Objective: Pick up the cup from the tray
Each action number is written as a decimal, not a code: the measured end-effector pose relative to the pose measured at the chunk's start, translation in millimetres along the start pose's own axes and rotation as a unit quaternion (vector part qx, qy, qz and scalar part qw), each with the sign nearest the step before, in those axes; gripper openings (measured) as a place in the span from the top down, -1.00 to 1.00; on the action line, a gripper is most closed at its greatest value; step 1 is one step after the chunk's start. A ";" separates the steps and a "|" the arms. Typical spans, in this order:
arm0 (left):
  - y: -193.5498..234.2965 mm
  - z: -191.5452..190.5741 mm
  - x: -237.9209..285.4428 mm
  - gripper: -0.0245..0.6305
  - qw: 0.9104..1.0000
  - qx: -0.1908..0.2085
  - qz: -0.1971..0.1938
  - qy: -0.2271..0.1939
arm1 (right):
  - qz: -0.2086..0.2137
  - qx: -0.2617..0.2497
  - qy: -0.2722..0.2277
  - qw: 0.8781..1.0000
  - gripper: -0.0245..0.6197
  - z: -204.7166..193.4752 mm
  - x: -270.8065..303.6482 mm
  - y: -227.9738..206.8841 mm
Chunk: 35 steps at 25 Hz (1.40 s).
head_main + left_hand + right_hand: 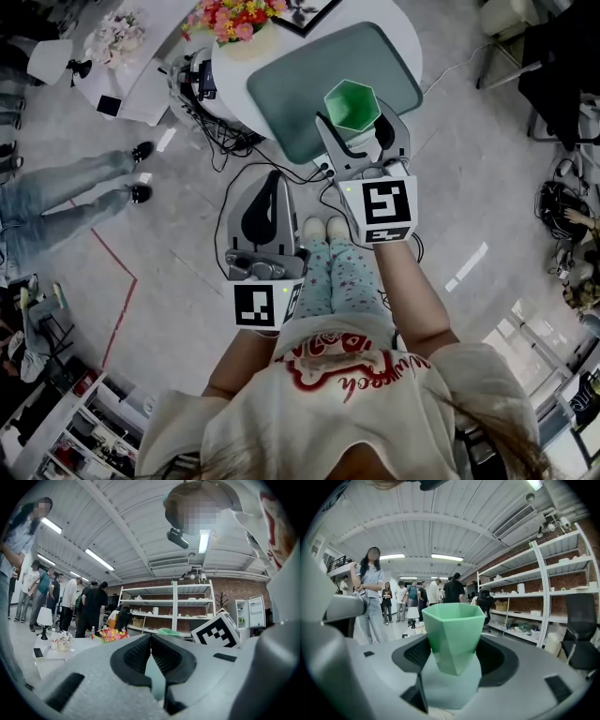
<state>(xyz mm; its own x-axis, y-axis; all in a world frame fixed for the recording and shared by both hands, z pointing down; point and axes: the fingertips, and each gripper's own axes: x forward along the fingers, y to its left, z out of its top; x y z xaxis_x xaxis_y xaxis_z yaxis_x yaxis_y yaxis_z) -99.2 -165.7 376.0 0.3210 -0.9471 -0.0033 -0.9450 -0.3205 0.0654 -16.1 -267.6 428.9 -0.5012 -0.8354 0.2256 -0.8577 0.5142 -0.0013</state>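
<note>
floor (487, 187): grey, red line (117, 281) | table (409, 42): white, round | shelving (173, 606): white, brick wall (234, 590) behind | light: ceiling strips (99, 559)

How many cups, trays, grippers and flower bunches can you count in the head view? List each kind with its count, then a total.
cup: 1
tray: 1
grippers (left gripper, right gripper): 2
flower bunches (bright bunch, pale bunch): 2
total: 6

**Open-plan lab / workshop floor**

White metal shelving (173, 604) w/ boxes stands against a brick wall (234, 590). Above it: ribbed ceiling (117, 522), strip lights (98, 559), AC unit (168, 564). Left of the shelving: group of people (89, 606) standing. In front of it: office chair (581, 625), white table (403, 33) w/ flowers (110, 634), cables (211, 141) on grey floor (187, 234).
</note>
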 end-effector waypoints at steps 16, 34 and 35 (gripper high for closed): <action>-22.8 60.6 14.8 0.88 0.999 0.017 -0.019 -0.045 | -0.005 -0.022 -0.019 1.000 -0.04 82.3 -61.8 -4.6; -28.9 77.2 8.6 0.88 0.998 0.030 -0.005 -0.063 | 0.019 -0.035 -0.054 0.998 -0.04 112.5 -86.7 4.4; -27.2 78.4 6.7 0.88 0.997 0.030 -0.002 -0.066 | 0.020 -0.036 -0.056 0.998 -0.04 113.6 -87.8 5.7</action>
<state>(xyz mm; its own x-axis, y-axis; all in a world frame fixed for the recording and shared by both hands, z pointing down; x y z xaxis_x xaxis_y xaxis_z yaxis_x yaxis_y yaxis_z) -76.3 -164.7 296.0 0.3166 -0.9390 -0.1347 -0.9473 -0.3203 0.0062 9.9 -213.3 298.4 -0.5481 -0.8281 0.1174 -0.8281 0.5570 0.0635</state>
